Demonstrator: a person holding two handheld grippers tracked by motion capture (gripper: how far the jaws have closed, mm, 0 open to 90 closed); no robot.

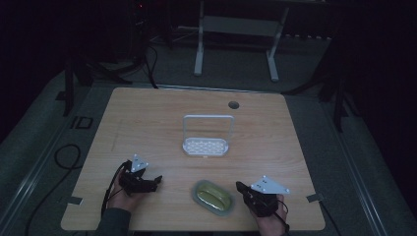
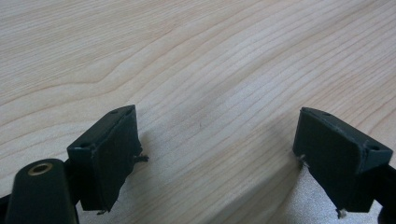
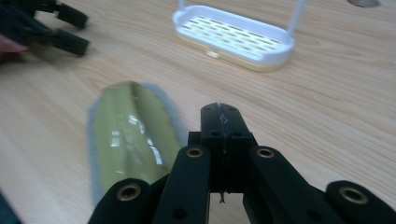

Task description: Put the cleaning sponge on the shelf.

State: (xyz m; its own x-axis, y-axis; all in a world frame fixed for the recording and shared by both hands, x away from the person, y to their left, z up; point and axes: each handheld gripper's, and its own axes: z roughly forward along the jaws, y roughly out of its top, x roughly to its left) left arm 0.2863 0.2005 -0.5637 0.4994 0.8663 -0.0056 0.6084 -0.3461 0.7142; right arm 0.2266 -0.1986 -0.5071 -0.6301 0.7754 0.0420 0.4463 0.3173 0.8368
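Observation:
An oval yellow-green piece in a shallow grey-rimmed dish (image 1: 213, 196) (image 3: 130, 140) lies near the table's front edge, between my two grippers. A white slotted rack with a tall loop handle (image 1: 206, 145) (image 3: 233, 37) stands at mid-table. My right gripper (image 1: 239, 187) (image 3: 220, 116) sits just right of the dish, its jaws pressed together with nothing between them. My left gripper (image 1: 156, 181) (image 2: 215, 158) rests low over bare wood left of the dish, jaws wide apart and empty. In the right gripper view, the left gripper (image 3: 79, 31) appears at the top left.
The wooden table (image 1: 147, 123) has a round cable hole (image 1: 233, 104) near its far edge. Behind the table stands a white desk frame (image 1: 236, 39) on the grey floor. Cables (image 1: 64, 157) lie on the floor at the left.

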